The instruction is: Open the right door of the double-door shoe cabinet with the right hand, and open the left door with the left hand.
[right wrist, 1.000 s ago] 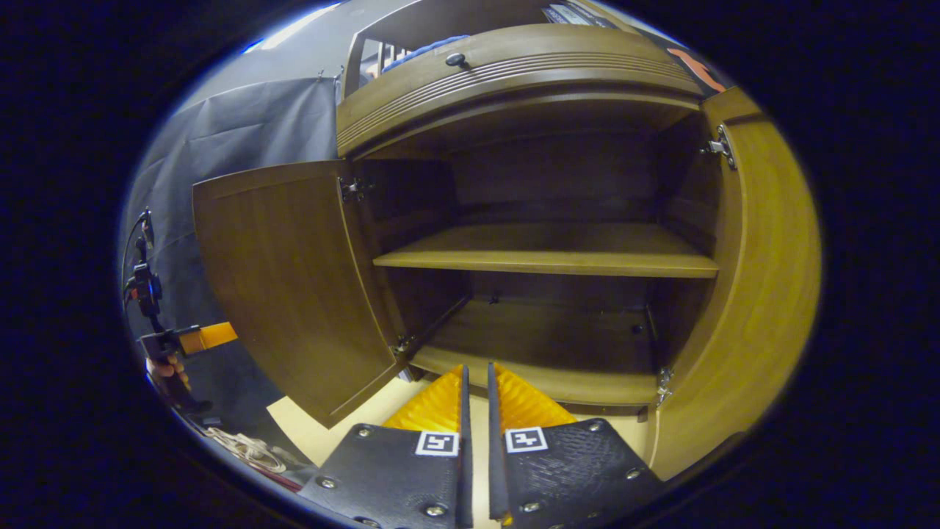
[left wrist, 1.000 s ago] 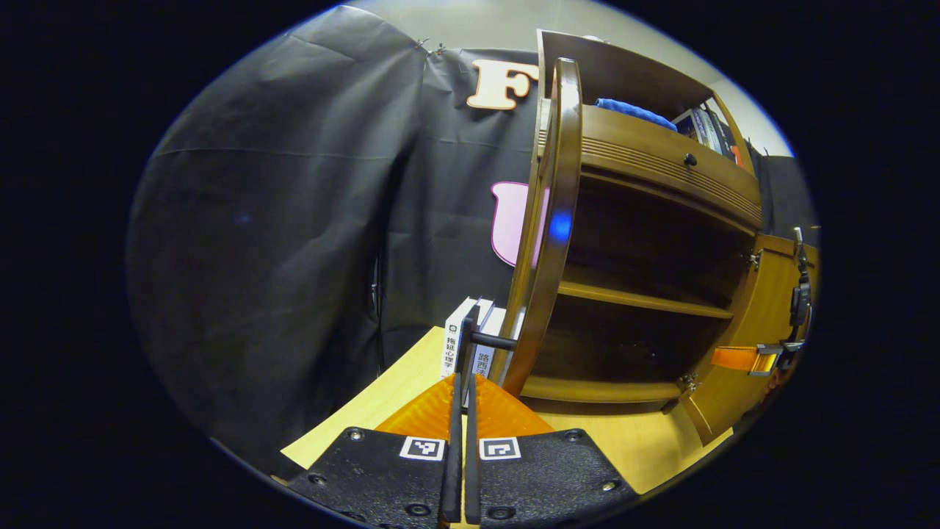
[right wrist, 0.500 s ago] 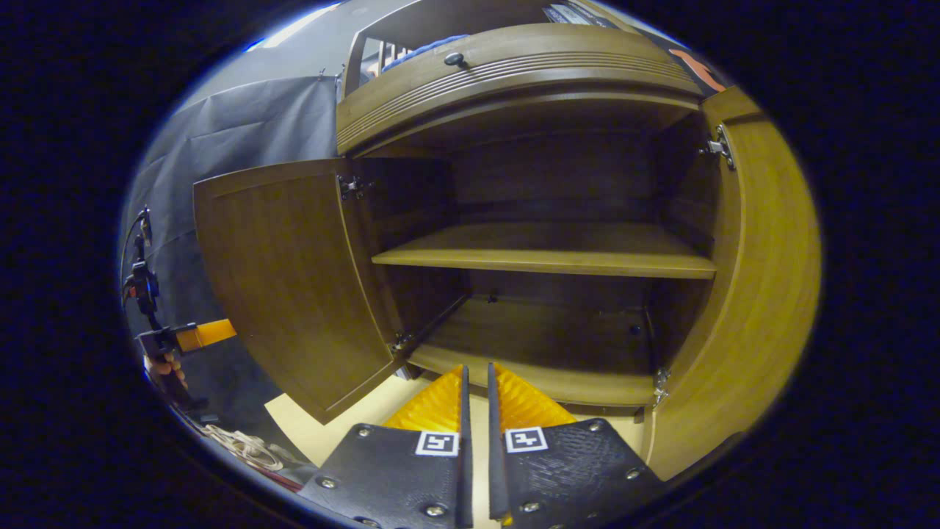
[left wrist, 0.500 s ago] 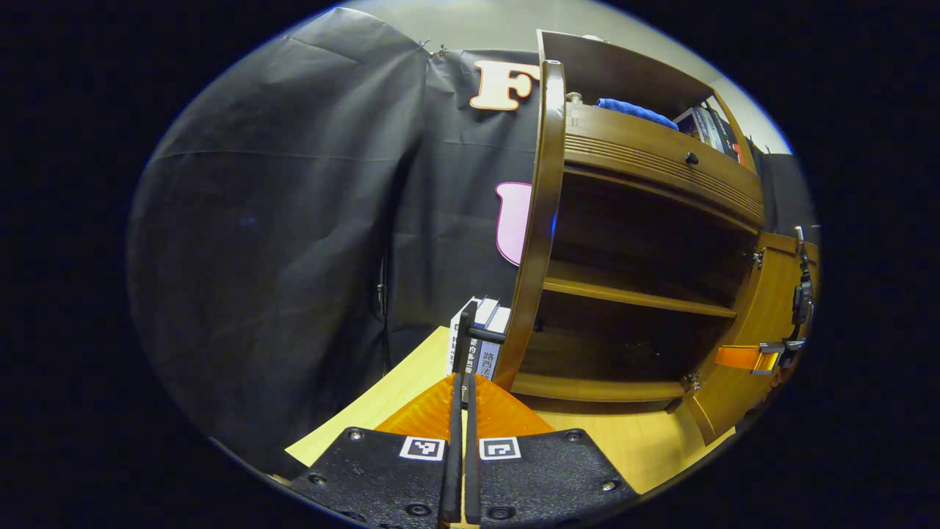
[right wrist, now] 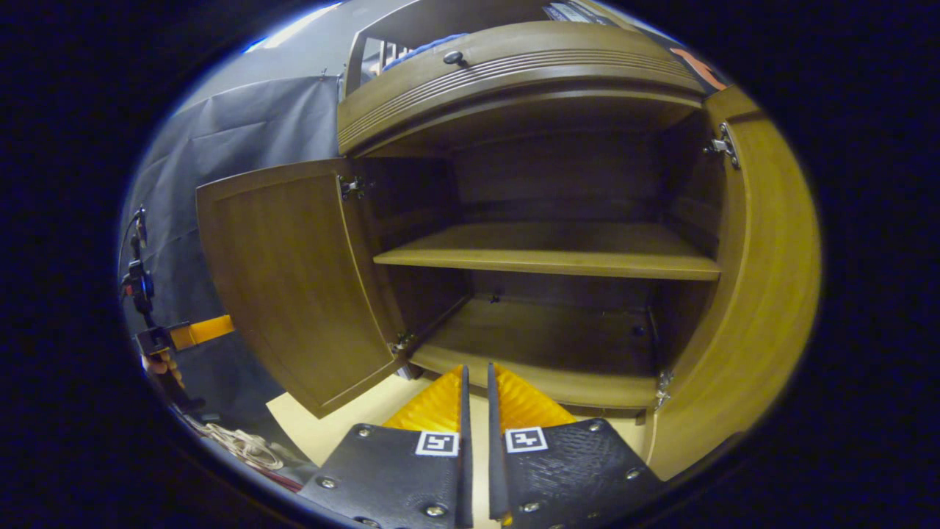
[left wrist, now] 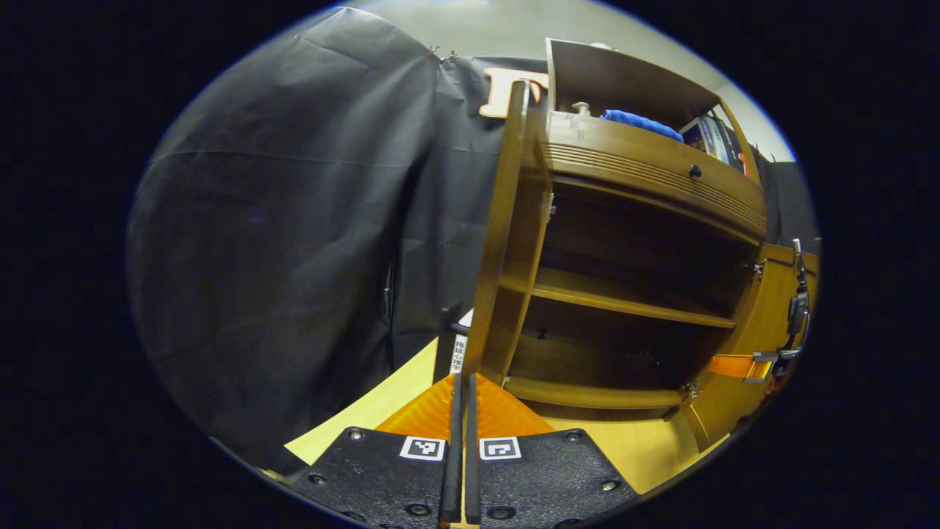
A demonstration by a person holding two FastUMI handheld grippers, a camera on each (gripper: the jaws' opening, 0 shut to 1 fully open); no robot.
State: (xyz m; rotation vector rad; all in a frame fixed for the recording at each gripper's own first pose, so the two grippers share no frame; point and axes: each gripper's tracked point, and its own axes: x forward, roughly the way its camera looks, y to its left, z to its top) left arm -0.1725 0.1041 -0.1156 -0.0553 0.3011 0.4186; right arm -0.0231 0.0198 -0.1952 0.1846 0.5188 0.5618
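The shoe cabinet (right wrist: 514,73) stood on a light wooden tabletop (left wrist: 631,448) with both doors swung open. In the right gripper view, the left door (right wrist: 294,279) hung wide on its hinges at the left of the opening, and the right door (right wrist: 764,294) stood open along the right side. Inside, a middle shelf (right wrist: 547,253) and the bottom board (right wrist: 543,338) were bare.

In the left gripper view, the left door (left wrist: 507,242) was seen nearly edge-on, its dark handle (left wrist: 445,342) projecting on the outer face just beyond the left gripper (left wrist: 461,382). That gripper's fingers were pressed together with nothing between them, clear of the handle.

The right gripper (right wrist: 476,375) faced the open compartment, its fingers nearly together with a narrow gap, gripping nothing.

A blue cloth (left wrist: 635,122) and books (left wrist: 709,136) lay in the upper compartment
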